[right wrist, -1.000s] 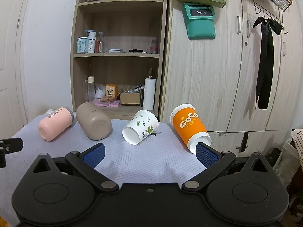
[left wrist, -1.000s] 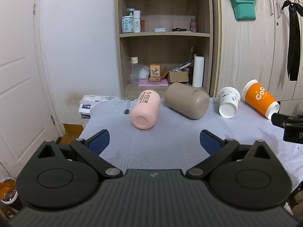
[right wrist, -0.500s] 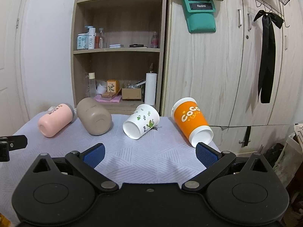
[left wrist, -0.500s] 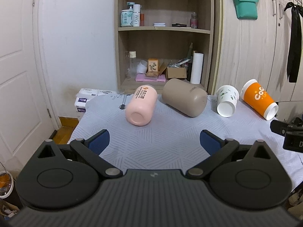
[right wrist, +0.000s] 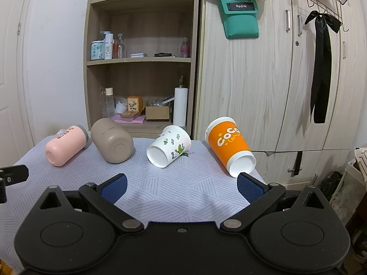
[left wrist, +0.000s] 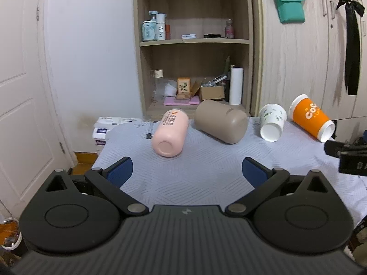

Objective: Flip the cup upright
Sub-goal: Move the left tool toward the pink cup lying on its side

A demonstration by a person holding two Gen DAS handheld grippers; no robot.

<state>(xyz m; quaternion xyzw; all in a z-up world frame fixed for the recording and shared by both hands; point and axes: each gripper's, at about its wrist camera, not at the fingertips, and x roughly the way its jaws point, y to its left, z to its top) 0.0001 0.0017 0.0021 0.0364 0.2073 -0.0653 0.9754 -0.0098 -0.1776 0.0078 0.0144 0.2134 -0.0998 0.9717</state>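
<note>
A: What lies on the surface [right wrist: 179,192], going left to right?

B: Four cups, all on their sides. First the pink cup [right wrist: 65,145], at about ten o'clock from the right tongs [right wrist: 181,186], its base toward the camera. Just beside it, the tan cup [right wrist: 112,143], also base-first.

A: And further right?

B: The white cup [right wrist: 168,146] with leaf print, at twelve o'clock, well apart from the tan one. Then the orange cup [right wrist: 230,146] at two o'clock, its narrow white end close above the right blue pad.

A: From the left view?

B: Same order: pink cup [left wrist: 169,133] at eleven o'clock from the left tongs [left wrist: 187,173], tan cup [left wrist: 221,121] at twelve, white cup [left wrist: 273,122] and orange cup [left wrist: 310,121] at two.

A: The tongs?

B: Both released, pads wide apart, grasping nothing, low over the near part of the surface.

A: Behind?

B: A shelf [right wrist: 140,59] and a wardrobe [right wrist: 275,80].
</note>
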